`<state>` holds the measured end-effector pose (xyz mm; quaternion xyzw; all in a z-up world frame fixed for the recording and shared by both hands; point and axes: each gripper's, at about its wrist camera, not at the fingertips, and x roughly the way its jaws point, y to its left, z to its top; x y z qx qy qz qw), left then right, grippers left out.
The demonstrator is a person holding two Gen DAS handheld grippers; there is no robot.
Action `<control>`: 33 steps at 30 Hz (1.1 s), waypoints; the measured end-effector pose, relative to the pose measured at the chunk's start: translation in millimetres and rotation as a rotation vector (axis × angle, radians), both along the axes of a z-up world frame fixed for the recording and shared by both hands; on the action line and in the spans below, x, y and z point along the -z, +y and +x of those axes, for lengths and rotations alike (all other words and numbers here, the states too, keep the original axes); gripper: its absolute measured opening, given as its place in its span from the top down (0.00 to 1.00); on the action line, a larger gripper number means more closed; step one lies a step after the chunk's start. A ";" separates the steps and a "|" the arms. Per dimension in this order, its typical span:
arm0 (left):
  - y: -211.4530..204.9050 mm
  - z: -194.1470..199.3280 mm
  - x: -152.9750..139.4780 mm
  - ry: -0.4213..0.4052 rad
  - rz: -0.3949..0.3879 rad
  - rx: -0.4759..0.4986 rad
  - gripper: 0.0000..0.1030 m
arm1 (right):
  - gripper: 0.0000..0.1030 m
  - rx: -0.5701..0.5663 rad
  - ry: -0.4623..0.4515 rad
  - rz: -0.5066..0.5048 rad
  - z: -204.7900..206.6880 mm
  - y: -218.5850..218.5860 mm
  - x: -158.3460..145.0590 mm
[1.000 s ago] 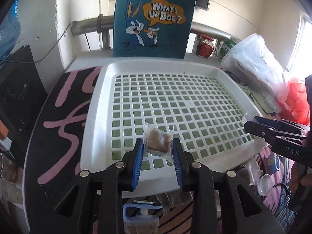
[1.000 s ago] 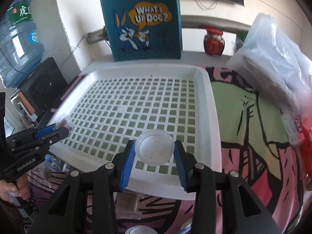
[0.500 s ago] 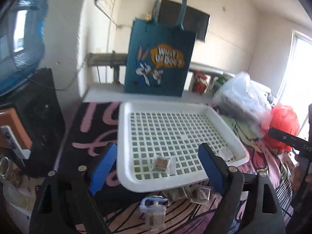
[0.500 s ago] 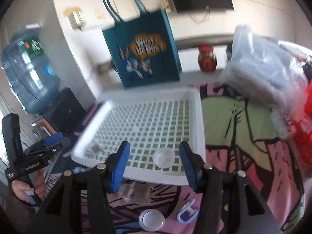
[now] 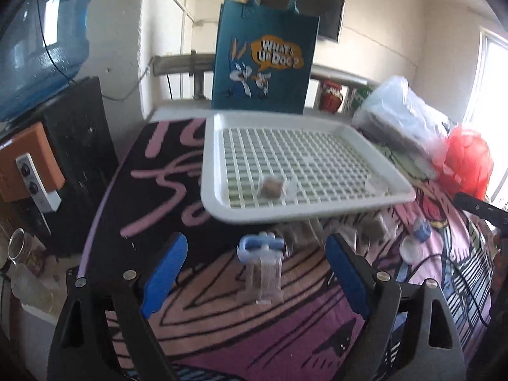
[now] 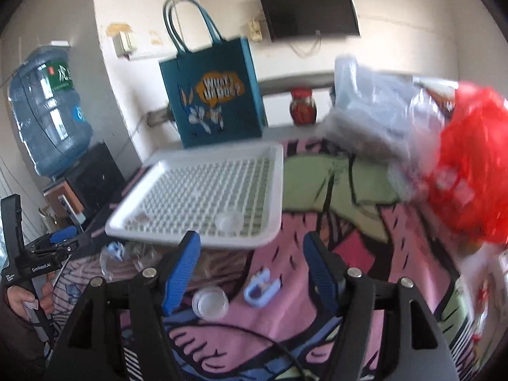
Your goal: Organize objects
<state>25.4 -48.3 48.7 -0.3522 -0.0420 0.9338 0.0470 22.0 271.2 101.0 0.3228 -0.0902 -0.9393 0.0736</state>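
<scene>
A white grid tray lies on the patterned cloth. Near its front edge rest a wrapped brown snack and a clear round lid. My left gripper is open wide and hangs back from the tray above a blue clip on a clear bag. In the right wrist view the same lid sits in the tray. My right gripper is still opening, with nothing between its pads. Below it lie another clear lid and a blue clip.
A teal tote bag stands behind the tray. To the right sit clear plastic bags and a red bag. A water bottle stands at the left. More wrapped packets lie in front of the tray, and a cable crosses the cloth.
Both grippers let go of their loads in the tray, the snack from the left and the lid from the right. Both opened and drew back and up from the tray.
</scene>
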 end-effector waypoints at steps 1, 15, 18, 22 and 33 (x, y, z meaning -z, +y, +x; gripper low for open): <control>2.0 0.2 3.8 -0.014 -0.006 -0.001 0.13 | 0.35 -0.003 -0.037 -0.006 -2.9 -1.9 10.1; 14.1 -13.1 37.7 -0.143 -0.043 0.033 0.74 | 0.72 0.054 -0.228 -0.009 -27.5 -10.8 71.6; 14.2 -9.5 36.5 -0.132 -0.045 0.027 0.76 | 0.74 0.046 -0.202 0.011 -24.5 -12.5 72.2; 13.8 1.6 27.4 -0.091 -0.015 0.040 0.76 | 0.74 0.025 -0.149 0.028 -13.9 -17.4 64.0; 52.5 10.4 10.5 0.046 -0.028 0.120 0.76 | 0.74 -0.163 0.099 0.129 16.7 -70.4 34.9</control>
